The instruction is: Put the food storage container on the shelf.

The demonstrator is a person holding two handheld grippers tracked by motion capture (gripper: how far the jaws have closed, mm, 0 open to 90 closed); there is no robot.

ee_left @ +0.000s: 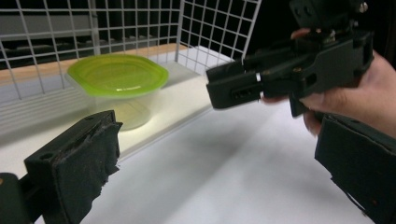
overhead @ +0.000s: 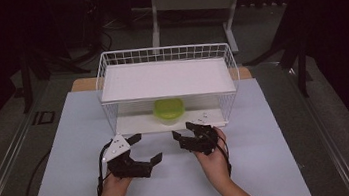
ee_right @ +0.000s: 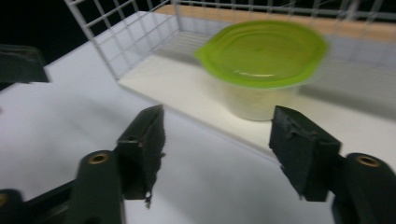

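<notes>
Both grippers, left [overhead: 145,148] and right [overhead: 184,130], hovering over the white table [overhead: 59,157] with jaws wide apart, gripping nothing; green-lidded container [overhead: 168,110] sitting on the wire rack's [overhead: 108,71] bottom shelf just ahead.

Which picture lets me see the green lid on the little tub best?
The right gripper view: the green lid is close, nearly whole, seen from above. The left gripper view shows it smaller and off to the side. The high view shows it tiny under the shelf.
</notes>
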